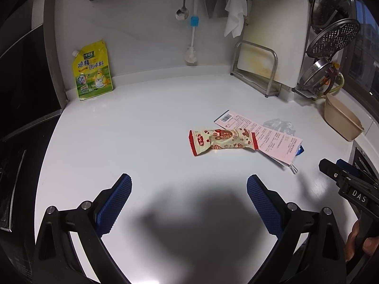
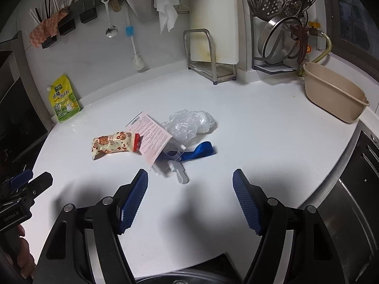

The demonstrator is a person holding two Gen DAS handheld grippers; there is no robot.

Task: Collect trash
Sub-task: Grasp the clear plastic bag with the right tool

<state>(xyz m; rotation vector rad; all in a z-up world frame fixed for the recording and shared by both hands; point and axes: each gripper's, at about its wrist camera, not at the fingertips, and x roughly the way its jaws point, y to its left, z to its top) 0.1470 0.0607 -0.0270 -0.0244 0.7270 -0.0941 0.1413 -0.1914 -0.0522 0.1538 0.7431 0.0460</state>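
A white countertop (image 2: 260, 123) fills both views, its back edge meeting a white wall hung with a utensil rail. At the back right a white cutting board (image 2: 213, 19) stands upright in a metal rack (image 2: 203, 56), with steel pot lids (image 2: 284, 2) stacked in a holder beside it. A beige plastic tub (image 2: 334, 94) sits at the counter's right edge. A yellow seasoning pouch (image 1: 92, 71) leans upright against the wall at the back left.

The left gripper (image 1: 188, 203) hovers low over the bare counter with its blue-padded jaws spread wide and nothing between them; the right gripper (image 2: 190, 201) is likewise wide apart and empty, just short of the trash.

The trash lies in a loose cluster mid-counter: a crumpled clear plastic bag (image 2: 189, 124) farthest back, a pink printed leaflet (image 2: 151, 139) overlapping it, a cream and red snack wrapper (image 2: 113, 145) to the left touching the leaflet's edge, a blue strap (image 2: 201, 150) to the right, and a small clear plastic piece (image 2: 177, 172) nearest the right gripper
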